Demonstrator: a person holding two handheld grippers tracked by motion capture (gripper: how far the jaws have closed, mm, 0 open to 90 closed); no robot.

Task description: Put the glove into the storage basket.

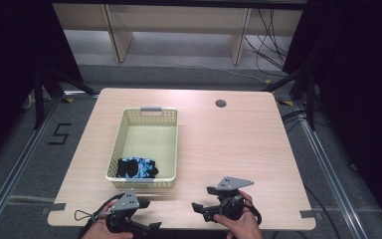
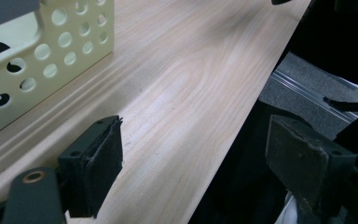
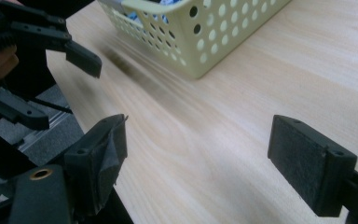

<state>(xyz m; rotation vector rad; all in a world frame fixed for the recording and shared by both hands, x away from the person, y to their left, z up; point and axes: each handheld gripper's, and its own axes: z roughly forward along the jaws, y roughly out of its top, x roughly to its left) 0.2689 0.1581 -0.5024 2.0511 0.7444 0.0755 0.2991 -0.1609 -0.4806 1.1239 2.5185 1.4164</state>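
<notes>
A cream perforated basket stands on the left half of the wooden table. Inside it, at the near end, lies a bundle of blue and black cloth. My left gripper is at the table's near edge just in front of the basket, jaws wide apart and empty. My right gripper is held near the front edge to the right of it, also open and empty. The left gripper view has its open jaws over the table edge, with the basket at upper left. In the right gripper view the basket lies ahead of the gripper.
A round cable hole sits near the table's far right. The left gripper appears at the upper left of the right gripper view. Bare wood spreads right of the basket. Black curtains and metal floor rails flank the table.
</notes>
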